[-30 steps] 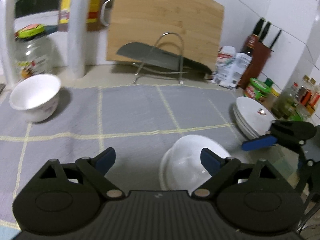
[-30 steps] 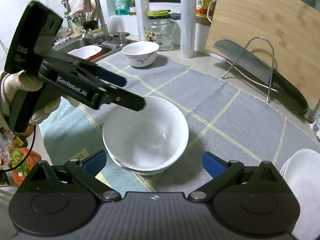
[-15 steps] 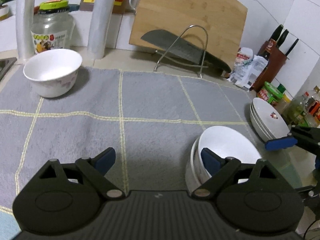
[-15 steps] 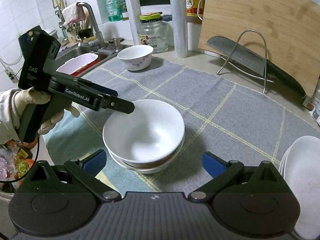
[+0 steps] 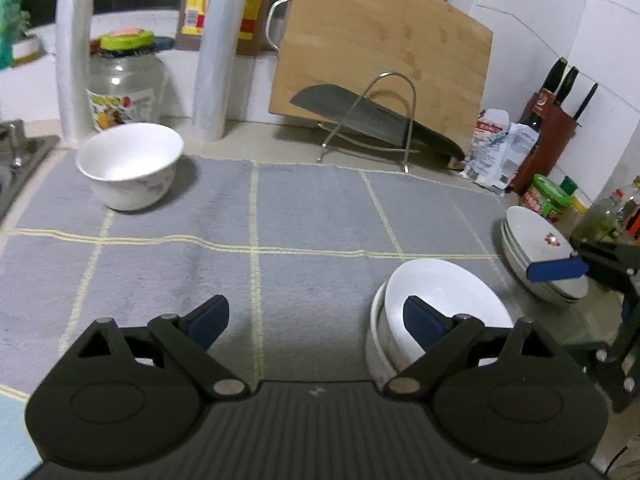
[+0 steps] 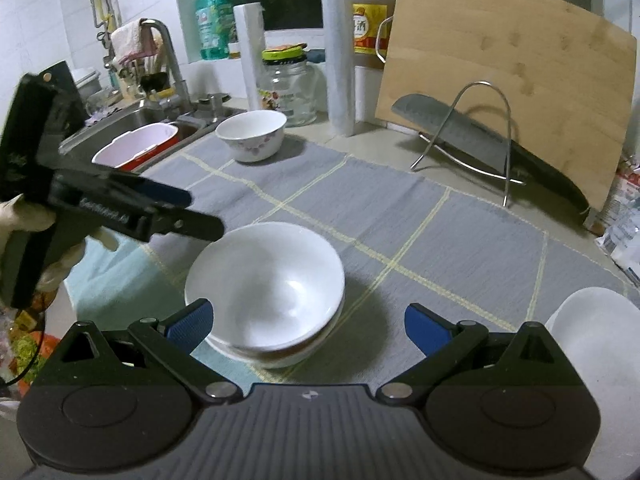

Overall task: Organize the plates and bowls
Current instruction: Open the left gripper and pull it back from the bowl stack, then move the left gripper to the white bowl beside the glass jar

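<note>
Two white bowls sit nested on the grey mat, just ahead of my right gripper. It is open, and its pads are clear of the stack. My left gripper is opening with nothing between its jaws. The nested bowls lie just to its right. From the right wrist, the left gripper hovers by the stack's left rim, held by a gloved hand. A flowered bowl stands alone at the mat's far left. A pile of white plates rests at the right.
A sink with a pink basin lies at the mat's left. Behind it stand a glass jar, two film rolls, a cutting board and a cleaver on a wire rack. A knife block and bottles crowd the right.
My left gripper has drawn back leftward off the nested bowls, and its jaws stand slightly wider. Its view has swung toward the flowered bowl. The right gripper has stayed put.
</note>
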`<action>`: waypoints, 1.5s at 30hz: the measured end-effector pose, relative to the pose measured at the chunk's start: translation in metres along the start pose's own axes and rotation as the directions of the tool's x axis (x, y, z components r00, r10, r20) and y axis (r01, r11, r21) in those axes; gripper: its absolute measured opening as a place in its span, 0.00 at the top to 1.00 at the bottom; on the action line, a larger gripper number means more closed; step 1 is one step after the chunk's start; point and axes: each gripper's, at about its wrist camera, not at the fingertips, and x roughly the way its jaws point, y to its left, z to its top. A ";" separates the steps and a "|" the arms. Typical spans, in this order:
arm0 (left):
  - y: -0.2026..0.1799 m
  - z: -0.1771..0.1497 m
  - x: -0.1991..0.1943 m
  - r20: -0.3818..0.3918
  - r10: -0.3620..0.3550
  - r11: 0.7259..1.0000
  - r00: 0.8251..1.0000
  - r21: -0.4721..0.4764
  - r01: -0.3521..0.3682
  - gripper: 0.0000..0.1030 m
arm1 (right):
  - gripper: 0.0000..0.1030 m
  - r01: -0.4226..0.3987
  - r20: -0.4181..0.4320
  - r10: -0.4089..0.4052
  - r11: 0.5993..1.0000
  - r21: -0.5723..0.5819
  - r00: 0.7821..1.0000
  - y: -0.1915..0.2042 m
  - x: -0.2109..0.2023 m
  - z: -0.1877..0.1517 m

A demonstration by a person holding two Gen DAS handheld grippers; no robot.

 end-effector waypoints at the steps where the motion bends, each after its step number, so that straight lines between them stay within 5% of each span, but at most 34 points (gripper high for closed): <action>1: 0.000 0.000 -0.002 0.006 0.010 1.000 1.000 0.013 -0.010 0.08 | 0.00 0.007 0.004 -0.007 1.000 0.007 1.000 0.000 0.001 0.002; 18: 0.102 0.018 0.000 0.064 0.078 0.978 0.995 0.189 -0.089 0.07 | 0.00 0.226 0.034 -0.228 0.972 0.056 0.973 0.062 0.057 0.091; 26: 0.131 0.027 0.019 0.075 0.101 0.973 0.992 0.200 -0.114 0.07 | 0.00 0.204 0.025 -0.205 0.979 0.023 0.978 0.084 0.091 0.124; 45: 0.184 0.107 0.049 0.026 -0.007 0.988 1.000 0.153 0.003 0.07 | 0.00 0.188 -0.011 -0.188 0.982 -0.016 0.982 0.123 0.190 0.165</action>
